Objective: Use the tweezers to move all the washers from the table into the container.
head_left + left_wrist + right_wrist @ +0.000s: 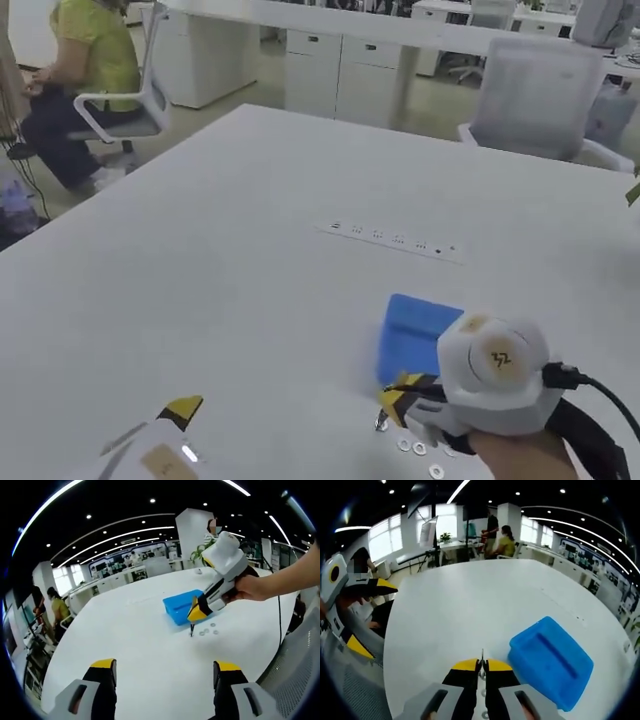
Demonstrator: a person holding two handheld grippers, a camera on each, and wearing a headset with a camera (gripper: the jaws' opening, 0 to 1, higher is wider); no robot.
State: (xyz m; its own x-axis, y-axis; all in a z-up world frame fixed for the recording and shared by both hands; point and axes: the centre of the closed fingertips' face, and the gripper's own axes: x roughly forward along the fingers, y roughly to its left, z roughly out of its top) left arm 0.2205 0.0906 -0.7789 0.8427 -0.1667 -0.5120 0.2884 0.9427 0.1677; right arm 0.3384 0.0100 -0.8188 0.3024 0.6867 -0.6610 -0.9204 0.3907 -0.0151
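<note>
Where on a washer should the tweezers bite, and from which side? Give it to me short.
Take a washer by its ring: probably one tip of the tweezers through the hole, the other outside the rim, coming down steeply from above. The washers lie flat on the table, so a sideways approach finds no edge to pinch.

White right gripper [392, 400], yellow-black tips, black cable [592, 386], round tan sticker [500, 358].
</note>
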